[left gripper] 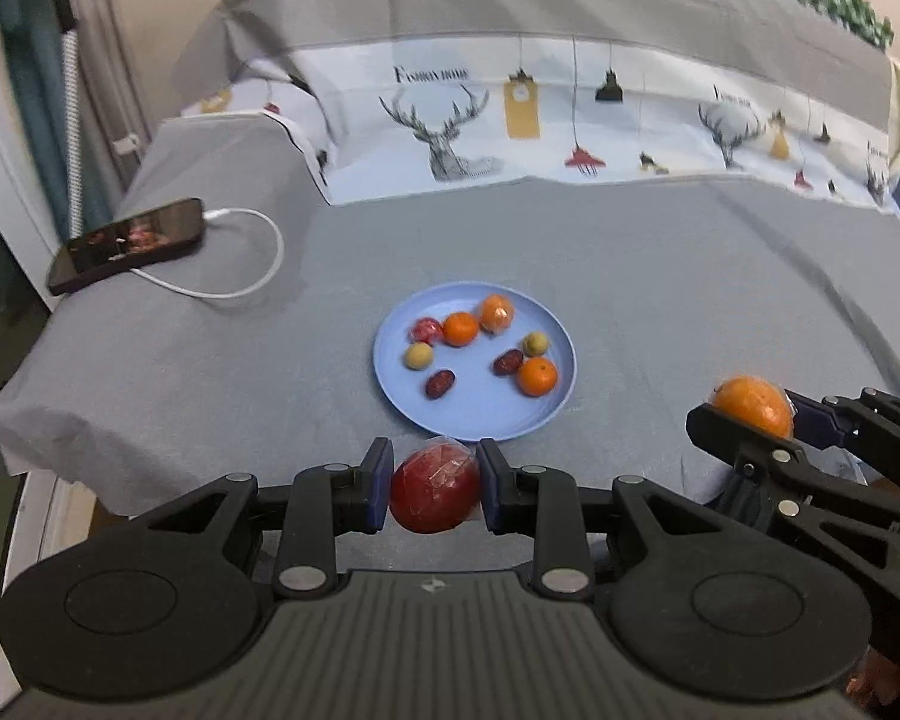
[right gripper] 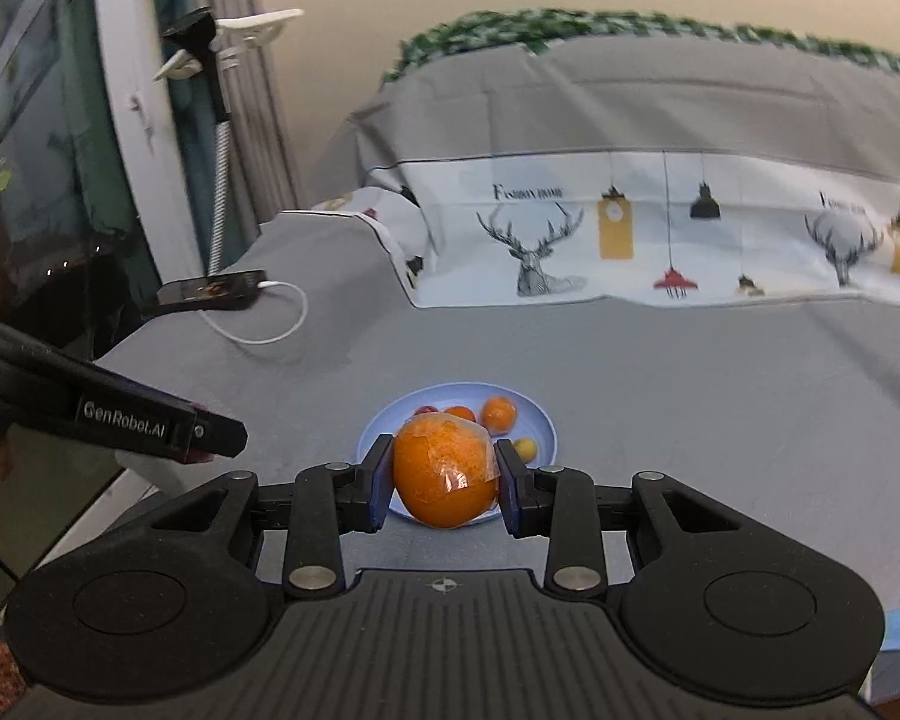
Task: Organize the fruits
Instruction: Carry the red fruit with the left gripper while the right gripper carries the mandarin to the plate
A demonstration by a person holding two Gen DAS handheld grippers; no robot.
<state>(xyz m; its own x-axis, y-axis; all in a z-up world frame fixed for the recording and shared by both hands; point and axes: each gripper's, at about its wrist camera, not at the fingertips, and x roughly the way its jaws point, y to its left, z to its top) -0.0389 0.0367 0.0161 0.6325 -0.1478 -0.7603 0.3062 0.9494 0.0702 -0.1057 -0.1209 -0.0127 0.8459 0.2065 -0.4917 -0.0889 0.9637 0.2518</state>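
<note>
Plate (left gripper: pixel 546 414) sat mid-table (left gripper: pixel 660 276) with small fruits (left gripper: pixel 460 329) in it. Phone (left gripper: pixel 127 243) lay far left, cable (left gripper: pixel 252 276) just right of it. Printed cloth (left gripper: pixel 570 132) lay behind plate.

Fruit crowds the blue plate (left gripper: pixel 474 414), its near part bare.

Place: a home, likely a bedroom or living room.
Surface: a soft surface under a grey sheet (left gripper: pixel 660 276), ahead of both claws.
Textile: deer-and-lantern printed cloth (left gripper: pixel 570 126) beyond the blue plate (left gripper: pixel 480 414).
Belongings: a phone (left gripper: pixel 127 243) charging by white cable (left gripper: pixel 252 264), far left.
Window side: curtains (right gripper: pixel 234 60) at upper left.
</note>
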